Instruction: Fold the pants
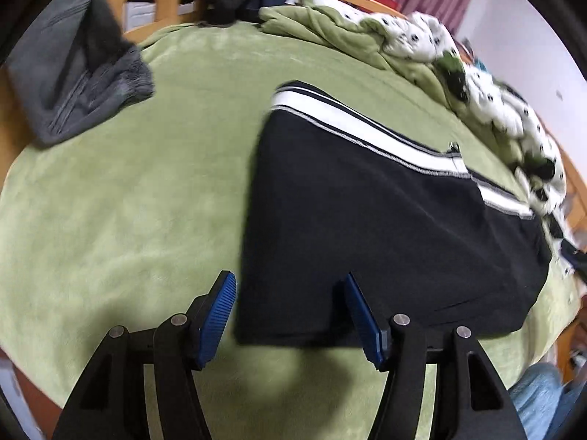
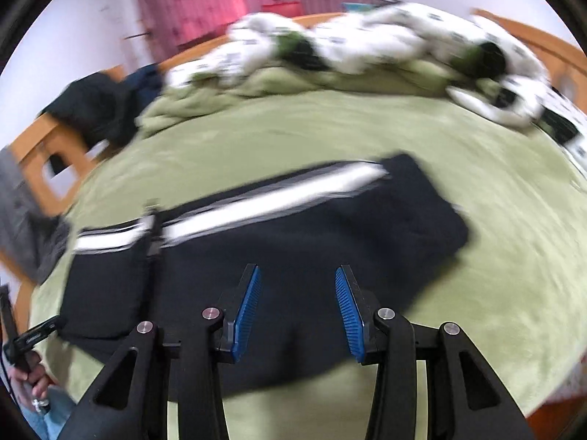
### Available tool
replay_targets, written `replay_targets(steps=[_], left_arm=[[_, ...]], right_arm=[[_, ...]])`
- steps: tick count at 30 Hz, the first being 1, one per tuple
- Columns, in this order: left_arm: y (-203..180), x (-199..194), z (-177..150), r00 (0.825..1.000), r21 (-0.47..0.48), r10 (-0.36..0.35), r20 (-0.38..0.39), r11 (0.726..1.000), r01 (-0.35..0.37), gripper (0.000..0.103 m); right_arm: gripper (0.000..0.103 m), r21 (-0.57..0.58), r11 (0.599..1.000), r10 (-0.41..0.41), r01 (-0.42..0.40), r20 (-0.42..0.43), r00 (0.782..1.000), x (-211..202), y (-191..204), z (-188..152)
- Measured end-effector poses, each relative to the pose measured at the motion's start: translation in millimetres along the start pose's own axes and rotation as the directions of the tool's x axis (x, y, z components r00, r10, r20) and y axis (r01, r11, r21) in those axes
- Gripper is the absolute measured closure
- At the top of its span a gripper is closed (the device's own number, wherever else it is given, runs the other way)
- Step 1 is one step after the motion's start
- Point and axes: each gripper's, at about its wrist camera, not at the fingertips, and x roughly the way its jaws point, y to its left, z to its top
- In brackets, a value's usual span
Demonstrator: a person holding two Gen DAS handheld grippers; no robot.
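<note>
Black pants (image 1: 385, 227) with a white side stripe (image 1: 370, 128) lie folded on the green blanket. In the left wrist view my left gripper (image 1: 290, 282) hovers open over the near left corner of the pants, its blue pads apart with nothing pressed between them. The right wrist view shows the same pants (image 2: 293, 242), blurred, with the stripe (image 2: 256, 201) along the far edge. My right gripper (image 2: 298, 278) is open above the near edge of the pants, and its pads touch no cloth. At the far left of that view a hand holds the left gripper (image 2: 33, 337).
The green blanket (image 1: 139, 201) covers a bed with a wooden frame (image 2: 55, 146). A grey garment (image 1: 80, 84) lies at the left. A crumpled green and white spotted quilt (image 1: 422, 44) runs along the far side, with dark clothes (image 2: 99, 106) piled beside it. Pink curtains (image 2: 220, 0) hang behind.
</note>
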Motion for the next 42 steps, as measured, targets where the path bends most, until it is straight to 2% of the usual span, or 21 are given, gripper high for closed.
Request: replay_targets(steps=[4, 8, 9, 11, 12, 13, 15, 17, 19, 21, 23, 25, 26, 28, 30, 31, 33, 35, 37, 39, 42], left_arm=[[18.0, -17.5, -4.0, 0.994, -0.030, 0.061, 0.086, 0.998, -0.059, 0.044], [35.8, -18.6, -7.7, 0.995, -0.060, 0.066, 0.071, 0.996, -0.062, 0.044], [39.4, -17.1, -7.8, 0.996, -0.067, 0.064, 0.061, 0.996, -0.060, 0.044], [44.7, -16.7, -8.3, 0.997, -0.080, 0.052, 0.055, 0.996, -0.048, 0.044], [46.7, -18.9, -9.4, 0.997, -0.085, 0.045, 0.056, 0.996, -0.040, 0.044], [49.1, -19.4, -9.1, 0.998, -0.089, 0.036, 0.056, 0.996, -0.031, 0.044], [51.0, -19.2, -8.9, 0.998, -0.089, 0.022, 0.057, 0.996, -0.017, 0.044], [51.4, -18.4, -8.7, 0.998, -0.079, 0.013, 0.058, 0.997, -0.009, 0.044], [51.1, -16.8, -8.0, 0.998, -0.069, 0.005, 0.055, 0.998, -0.001, 0.044], [50.1, -14.4, -6.4, 0.999, -0.067, -0.018, 0.048, 0.998, 0.021, 0.044], [49.7, -12.9, -5.4, 0.998, -0.071, -0.043, 0.039, 0.996, 0.046, 0.044], [49.7, -9.3, -4.6, 0.995, -0.083, -0.093, 0.018, 0.992, 0.094, 0.044], [49.4, -5.8, -4.7, 0.991, -0.095, -0.136, -0.003, 0.986, 0.135, 0.044], [49.7, 1.5, -5.6, 0.978, -0.124, -0.206, -0.036, 0.972, 0.200, 0.044], [47.5, 7.6, -6.7, 0.968, -0.140, -0.244, -0.059, 0.962, 0.234, 0.044], [45.3, 11.1, -7.1, 0.965, -0.144, -0.255, -0.069, 0.959, 0.243, 0.044], [40.2, 17.1, -7.7, 0.962, -0.150, -0.261, -0.082, 0.957, 0.247, 0.044], [35.7, 24.2, -8.3, 0.960, -0.161, -0.262, -0.097, 0.956, 0.245, 0.044], [34.8, 33.6, -7.1, 0.956, -0.179, -0.269, -0.113, 0.952, 0.247, 0.044], [37.0, 38.4, -4.6, 0.954, -0.203, -0.280, -0.109, 0.946, 0.254, 0.044], [35.1, 40.3, -2.0, 0.960, -0.216, -0.267, -0.088, 0.946, 0.243, 0.045]], right_arm=[[0.060, -0.013, 0.991, 0.131, -0.133, -0.093, 0.987, 39.1, 62.0, -10.4], [0.062, 0.004, 0.978, 0.203, -0.207, -0.227, 0.953, 78.4, 106.3, -33.2], [0.071, -0.007, 0.978, 0.202, -0.211, -0.249, 0.947, 86.5, 115.5, -40.2], [0.096, -0.047, 0.984, 0.156, -0.172, -0.245, 0.957, 89.2, 124.3, -50.3], [0.096, -0.052, 0.983, 0.161, -0.176, -0.219, 0.962, 84.0, 123.8, -50.0], [0.097, -0.033, 0.977, 0.201, -0.212, -0.201, 0.959, 74.7, 121.0, -48.7], [0.097, 0.111, 0.926, 0.375, -0.362, -0.150, 0.915, 52.2, 101.4, -43.3], [0.097, 0.192, 0.887, 0.450, -0.420, -0.151, 0.880, 45.7, 91.0, -44.5], [0.097, 0.155, 0.913, 0.403, -0.377, -0.211, 0.890, 47.2, 95.5, -55.2], [0.097, 0.070, 0.950, 0.312, -0.305, -0.284, 0.907, 57.6, 108.7, -71.1], [0.096, 0.041, 0.968, 0.250, -0.249, -0.302, 0.920, 67.5, 115.2, -85.0], [0.087, 0.039, 0.975, 0.221, -0.219, -0.275, 0.936, 64.6, 116.7, -85.4], [0.077, 0.032, 0.977, 0.211, -0.211, -0.276, 0.938, 61.4, 117.9, -82.1], [0.075, 0.003, 0.981, 0.190, -0.195, -0.256, 0.948, 53.8, 122.2, -70.4], [0.075, -0.047, 0.985, 0.157, -0.169, -0.195, 0.968, 38.0, 125.3, -58.4], [0.074, -0.073, 0.986, 0.136, -0.149, -0.154, 0.979, 28.5, 125.4, -51.4], [0.064, -0.103, 0.988, 0.104, -0.113, -0.088, 0.991, 17.4, 122.7, -39.4], [0.059, -0.120, 0.989, 0.082, -0.086, -0.040, 0.996, 17.1, 114.5, -24.1], [0.059, -0.099, 0.993, 0.060, -0.062, -0.017, 0.998, 20.5, 101.8, -17.1], [0.059, -0.047, 0.996, 0.071, -0.071, -0.002, 0.997, 26.8, 82.1, -19.1], [0.062, 0.016, 0.999, -0.049, 0.049, 0.001, 0.999, 42.8, 60.4, -30.7]])
